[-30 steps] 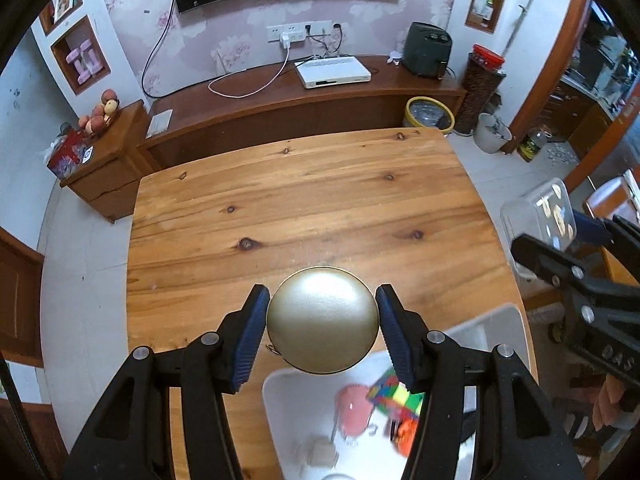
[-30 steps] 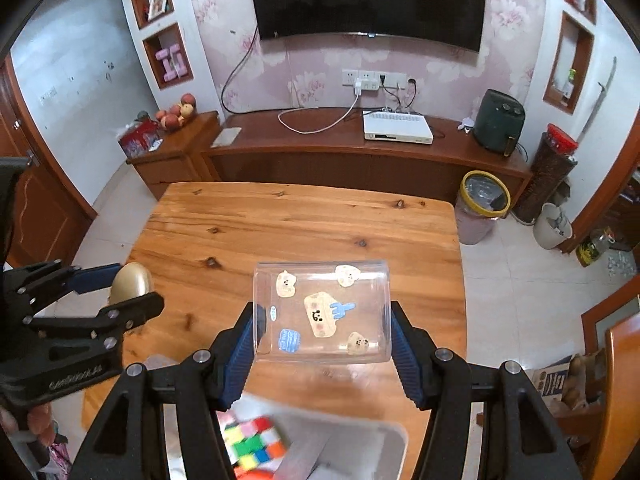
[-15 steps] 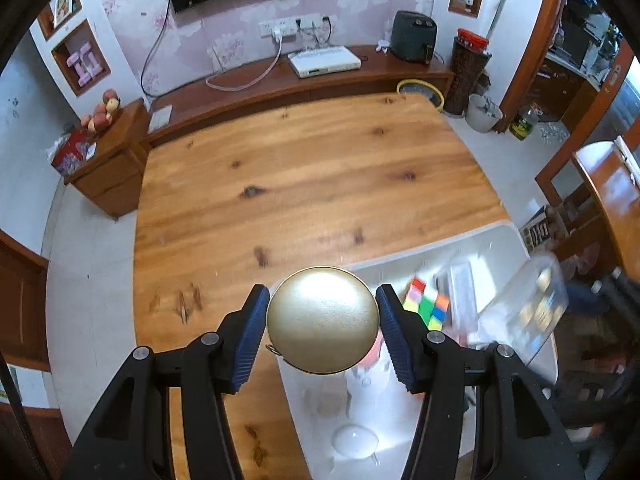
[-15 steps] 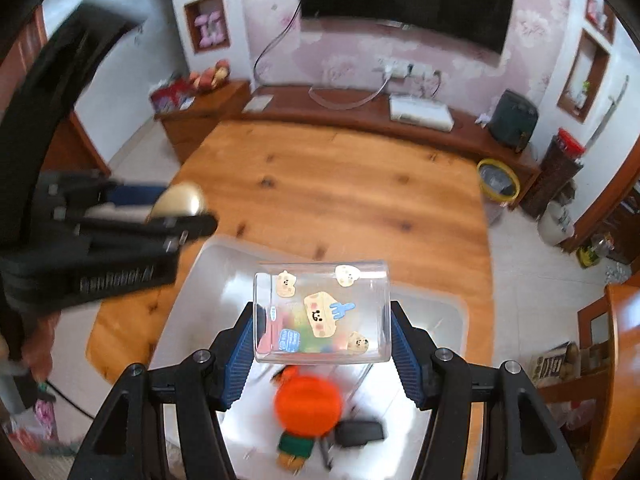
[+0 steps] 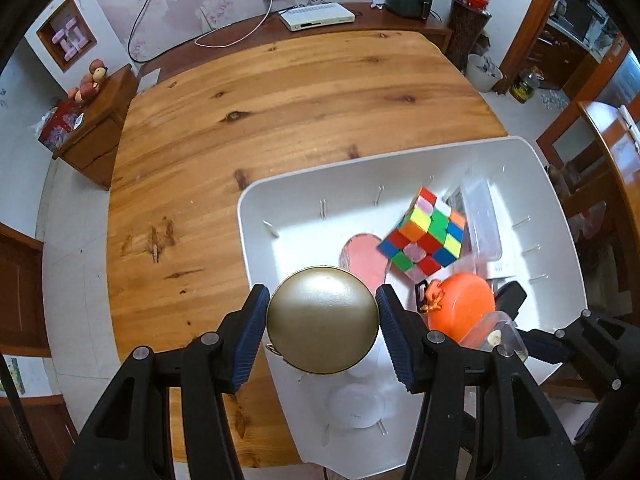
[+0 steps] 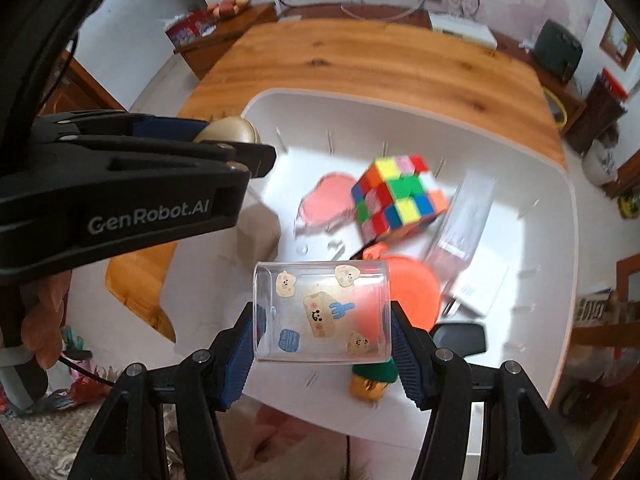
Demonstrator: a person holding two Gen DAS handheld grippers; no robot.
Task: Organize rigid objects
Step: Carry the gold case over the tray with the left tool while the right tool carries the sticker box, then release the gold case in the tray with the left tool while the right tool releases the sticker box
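My left gripper [image 5: 322,322] is shut on a round gold tin [image 5: 322,320], held over the near left edge of a white bin [image 5: 256,200]. The same tin [image 6: 228,130] shows in the right wrist view, clamped by the left gripper's black fingers [image 6: 160,148]. Between the blue pads of my right gripper [image 6: 322,320] sits a clear plastic cup with cartoon stickers [image 6: 320,312], gripped above the bin [image 6: 400,98]. Part of that cup [image 5: 500,334] appears at the lower right of the left wrist view.
Inside the bin lie a colour cube [image 5: 426,236], a pink heart-shaped piece [image 5: 362,258], an orange round case [image 5: 462,310], a clear box [image 5: 482,216], a white round item [image 5: 354,406] and a small green and yellow toy [image 6: 372,378]. The wooden table [image 5: 248,112] stretches beyond the bin.
Both grippers came down and forward over the white bin with their objects still held. The bin and its contents now fill the lower half of each view.
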